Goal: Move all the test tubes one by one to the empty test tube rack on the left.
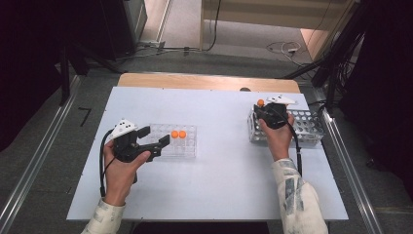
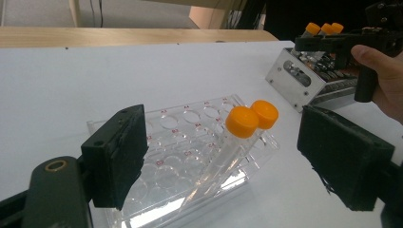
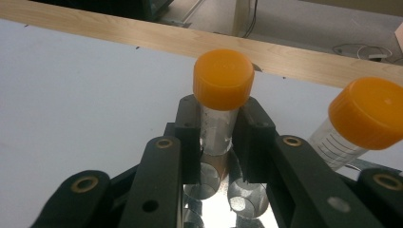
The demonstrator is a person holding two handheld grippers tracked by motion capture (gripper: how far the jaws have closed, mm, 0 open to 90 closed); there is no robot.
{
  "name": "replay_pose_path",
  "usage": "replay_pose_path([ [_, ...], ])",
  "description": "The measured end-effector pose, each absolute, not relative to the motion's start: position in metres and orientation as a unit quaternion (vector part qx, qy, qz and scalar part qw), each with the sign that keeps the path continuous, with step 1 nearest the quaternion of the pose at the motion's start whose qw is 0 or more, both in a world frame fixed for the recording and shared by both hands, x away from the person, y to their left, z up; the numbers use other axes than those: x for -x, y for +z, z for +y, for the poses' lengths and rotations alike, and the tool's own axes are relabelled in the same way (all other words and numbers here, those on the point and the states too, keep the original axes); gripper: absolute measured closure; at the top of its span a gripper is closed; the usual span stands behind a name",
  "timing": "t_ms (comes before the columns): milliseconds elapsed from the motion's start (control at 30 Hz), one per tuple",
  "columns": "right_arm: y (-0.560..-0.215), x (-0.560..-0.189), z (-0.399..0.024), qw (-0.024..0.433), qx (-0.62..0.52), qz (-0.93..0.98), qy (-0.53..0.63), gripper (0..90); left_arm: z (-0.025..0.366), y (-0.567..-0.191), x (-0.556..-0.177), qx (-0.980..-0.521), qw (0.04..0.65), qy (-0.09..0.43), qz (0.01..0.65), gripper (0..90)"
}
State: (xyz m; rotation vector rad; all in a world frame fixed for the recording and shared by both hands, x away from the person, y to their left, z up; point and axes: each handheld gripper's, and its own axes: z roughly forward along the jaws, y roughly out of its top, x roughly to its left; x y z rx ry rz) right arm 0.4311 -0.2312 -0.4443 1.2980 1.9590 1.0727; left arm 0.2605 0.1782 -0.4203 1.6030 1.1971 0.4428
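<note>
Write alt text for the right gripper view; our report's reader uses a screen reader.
The right gripper clamps a clear tube with an orange cap just above a metal rack. A second orange-capped tube leans at right, on a white table.

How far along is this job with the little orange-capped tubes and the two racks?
Two orange-capped clear tubes already stand in the clear plastic rack. The right gripper is clamped on another capped tube above the metal rack, where at least one more waits. The left gripper hovers open beside the clear rack, whose holes are mostly empty.
</note>
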Motion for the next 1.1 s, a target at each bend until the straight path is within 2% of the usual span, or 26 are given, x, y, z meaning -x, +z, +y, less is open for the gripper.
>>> replay_pose_path([
  [1100,-0.404,-0.415,-0.238,0.300,-0.459,0.709,0.444,71.7,0.179,-0.421,-0.260,-0.668,0.517,0.185,0.502,17.3],
])
